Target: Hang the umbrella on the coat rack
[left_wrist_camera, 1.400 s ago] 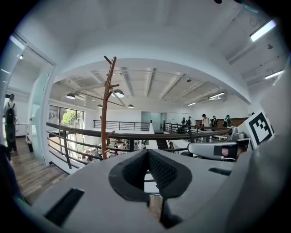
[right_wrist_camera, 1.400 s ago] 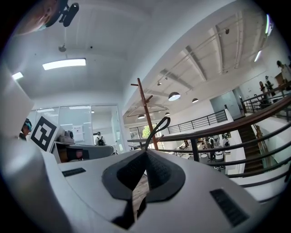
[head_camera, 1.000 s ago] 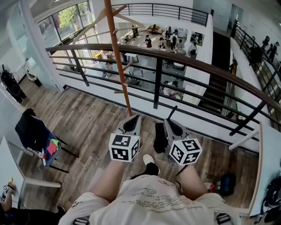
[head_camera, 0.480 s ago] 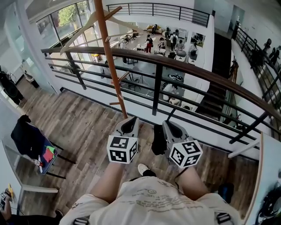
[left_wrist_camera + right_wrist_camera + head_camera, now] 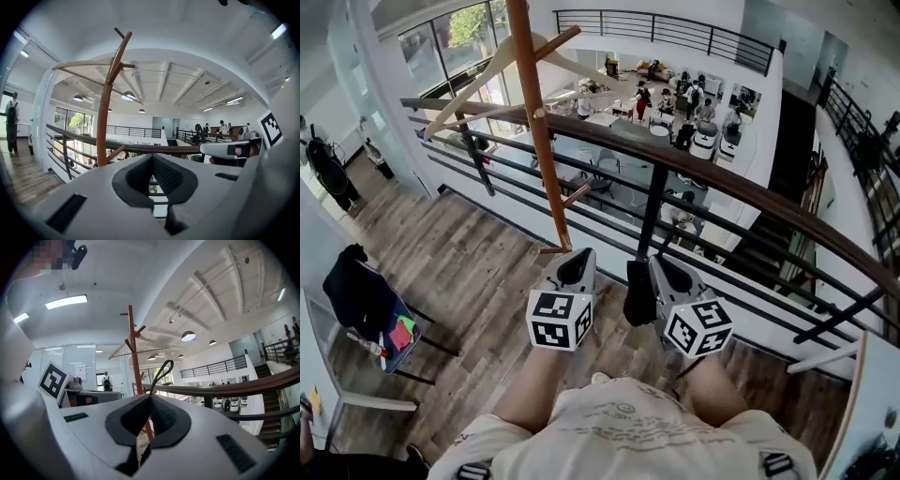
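1. The right gripper [image 5: 662, 263] has its two jaws pressed together on the umbrella [image 5: 638, 292]. Nothing of a gap shows between its dark, ribbed pads in the right gripper view.
2. The umbrella is folded, black and soft-looking. In the head view it hangs down along the inner side of the right gripper, between the two grippers.
3. A thin black strap loop [image 5: 162, 371] of the umbrella comes out from the closed jaws and stands upward in a narrow oval shape.
4. The left gripper [image 5: 578, 256] is closed too. Its pads meet in one line in the left gripper view and nothing sits between them.
5. Both grippers are of smooth grey plastic, and each carries a cube with black and white square markers near the hand.
6. The coat rack [image 5: 541, 155] is a slim, round pole of reddish-brown wood, with short pegs [image 5: 576, 195] that point up at an angle. It stands just ahead of the left gripper, in front of the railing [image 5: 741, 192].
7. A pale wooden hanger [image 5: 484, 78] hangs high on the rack.
8. The umbrella is apart from the rack and touches no peg.
9. The railing has a dark, rounded top rail and thin black metal bars.
10. The floor [image 5: 473, 267] is of grey-brown wooden planks with visible grain.
11. At the left, a chair [image 5: 367, 286] carries dark cloth.
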Available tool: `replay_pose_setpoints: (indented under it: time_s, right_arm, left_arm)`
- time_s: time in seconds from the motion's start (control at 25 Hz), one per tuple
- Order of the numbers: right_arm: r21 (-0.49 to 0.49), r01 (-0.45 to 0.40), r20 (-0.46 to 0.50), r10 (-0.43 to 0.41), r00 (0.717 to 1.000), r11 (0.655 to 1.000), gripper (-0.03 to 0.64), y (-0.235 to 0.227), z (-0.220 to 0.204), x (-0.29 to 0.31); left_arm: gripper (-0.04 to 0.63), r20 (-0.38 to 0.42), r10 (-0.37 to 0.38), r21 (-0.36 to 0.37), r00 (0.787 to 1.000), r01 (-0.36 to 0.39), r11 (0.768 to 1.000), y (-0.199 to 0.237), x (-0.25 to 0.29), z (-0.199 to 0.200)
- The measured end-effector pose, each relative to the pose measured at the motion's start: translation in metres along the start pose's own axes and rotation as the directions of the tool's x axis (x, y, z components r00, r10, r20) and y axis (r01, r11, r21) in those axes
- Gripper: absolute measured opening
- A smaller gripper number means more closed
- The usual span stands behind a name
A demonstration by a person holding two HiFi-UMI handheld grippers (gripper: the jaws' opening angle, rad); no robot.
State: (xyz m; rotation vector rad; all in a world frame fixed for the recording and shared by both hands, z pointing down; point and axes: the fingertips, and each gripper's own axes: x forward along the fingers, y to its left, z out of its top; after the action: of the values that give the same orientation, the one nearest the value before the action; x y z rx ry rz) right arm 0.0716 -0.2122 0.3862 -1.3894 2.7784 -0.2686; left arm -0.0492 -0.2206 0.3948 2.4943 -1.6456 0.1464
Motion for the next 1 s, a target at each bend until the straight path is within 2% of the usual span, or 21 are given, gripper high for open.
replay_pose_setpoints:
  time_s: [0.28, 0.48, 0.76, 1.0]
  right_arm:
    - [-0.006, -0.032, -0.005, 0.032, 0.999, 0.999, 0.002, -0.027, 0.004, 0.06]
    - [-0.009, -0.067, -0.017, 0.067, 0.998, 0.998, 0.002, -0.033, 0.005, 0.087]
    - [0.033, -0.173, -0.067, 0.175, 0.982, 0.984, 0.002, -0.04, -0.009, 0.128]
    - [0.032, -0.283, -0.109, 0.285, 0.952, 0.959, 0.002, -0.041, -0.02, 0.159]
  left_arm:
    - [0.005, -0.012, 0.039, -0.004, 0.999, -0.039, 0.999, 0.038, 0.04, -0.001]
    - [0.005, -0.018, 0.086, -0.022, 0.996, -0.086, 0.996, 0.059, 0.045, -0.004]
    - [0.005, -0.045, 0.181, -0.028, 0.983, -0.182, 0.983, 0.083, 0.039, -0.007]
    - [0.005, -0.063, 0.261, -0.041, 0.963, -0.264, 0.964, 0.097, 0.046, -0.012]
